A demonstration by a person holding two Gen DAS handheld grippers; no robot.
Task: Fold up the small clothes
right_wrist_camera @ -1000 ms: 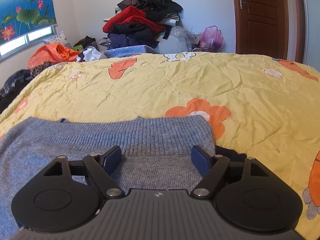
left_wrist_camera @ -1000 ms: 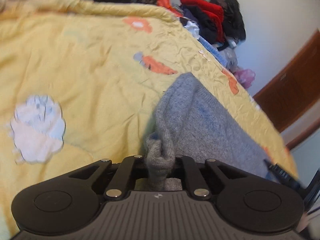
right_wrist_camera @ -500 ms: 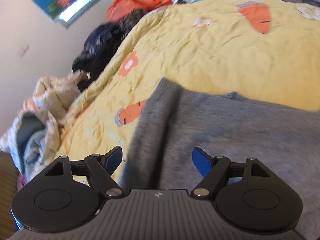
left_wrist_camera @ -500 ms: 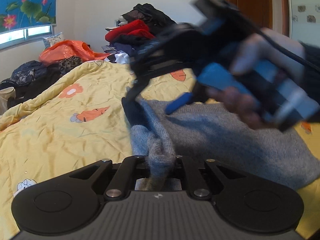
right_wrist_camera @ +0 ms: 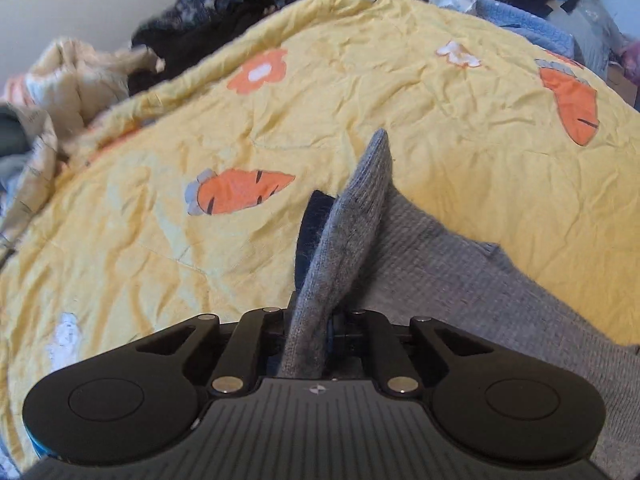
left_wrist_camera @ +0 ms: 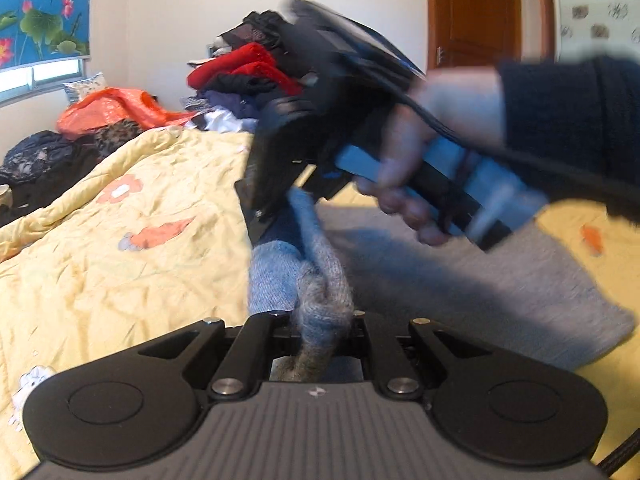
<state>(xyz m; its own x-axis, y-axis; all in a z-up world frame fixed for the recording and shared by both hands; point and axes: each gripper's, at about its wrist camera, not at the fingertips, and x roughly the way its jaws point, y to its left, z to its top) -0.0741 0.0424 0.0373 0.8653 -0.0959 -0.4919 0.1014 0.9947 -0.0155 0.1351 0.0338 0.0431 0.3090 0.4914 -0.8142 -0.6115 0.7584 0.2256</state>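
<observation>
A grey knitted sweater point(left_wrist_camera: 460, 292) lies on the yellow carrot-print quilt point(left_wrist_camera: 120, 260). My left gripper point(left_wrist_camera: 320, 320) is shut on a bunched edge of it at the near side. A person's hand point(left_wrist_camera: 404, 184) in a dark sleeve holds my right gripper point(left_wrist_camera: 264, 208) just beyond, tilted down onto the same raised edge. In the right wrist view the right gripper point(right_wrist_camera: 316, 316) has its jaws closing tight on an upright ridge of the sweater point(right_wrist_camera: 460, 280), pads pressing the knit. A dark blue lining shows beside the ridge.
A heap of red, black and navy clothes point(left_wrist_camera: 248, 72) is piled against the far wall, with an orange bag point(left_wrist_camera: 108, 110) and dark garments point(left_wrist_camera: 40, 160) to its left. A brown door point(left_wrist_camera: 476, 12) stands at the back right. Cream cloth point(right_wrist_camera: 68, 76) lies past the quilt's edge.
My right gripper swung over to the sweater's left edge and went from open to shut on a raised fold. The left gripper rolled level, still holding its bunch.
</observation>
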